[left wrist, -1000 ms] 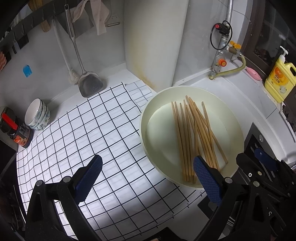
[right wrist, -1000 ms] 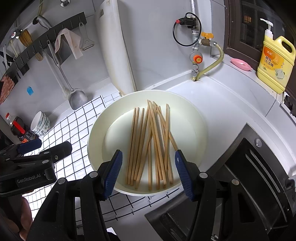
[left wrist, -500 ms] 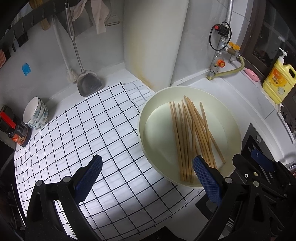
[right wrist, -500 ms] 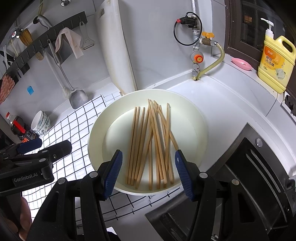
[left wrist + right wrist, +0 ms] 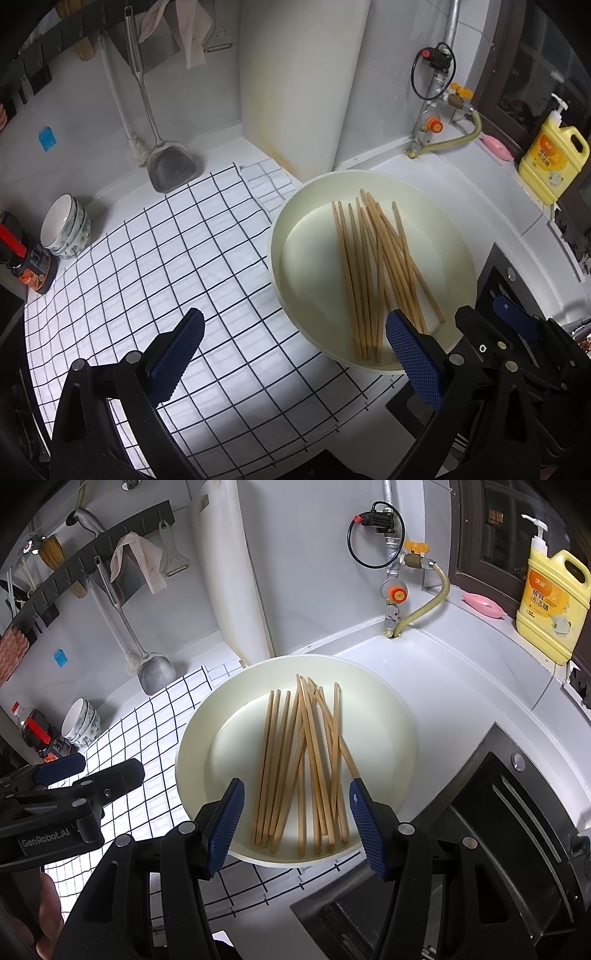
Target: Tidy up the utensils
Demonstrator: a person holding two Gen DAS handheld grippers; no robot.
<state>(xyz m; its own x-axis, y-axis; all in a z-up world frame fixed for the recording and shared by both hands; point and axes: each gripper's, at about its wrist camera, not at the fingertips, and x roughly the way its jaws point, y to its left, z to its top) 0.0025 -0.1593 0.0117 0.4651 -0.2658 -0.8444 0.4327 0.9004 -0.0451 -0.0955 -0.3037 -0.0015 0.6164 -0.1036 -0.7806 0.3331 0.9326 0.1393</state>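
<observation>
On the checked mat (image 5: 155, 266), cream basin (image 5: 192, 746) holds loose wooden chopsticks (image 5: 306, 760). Right gripper (image 5: 297, 823) hangs over their near ends, fingers spread, empty. Left gripper (image 5: 293, 356), marked "GenRobot.AI", gapes over mat, empty. Yellow detergent jug (image 5: 550, 602) far right, label unreadable.

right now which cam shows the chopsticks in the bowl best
The right wrist view: the chopsticks lie centred between the open right gripper, unobstructed. In the left wrist view, the left gripper's right finger covers their near ends.
</observation>
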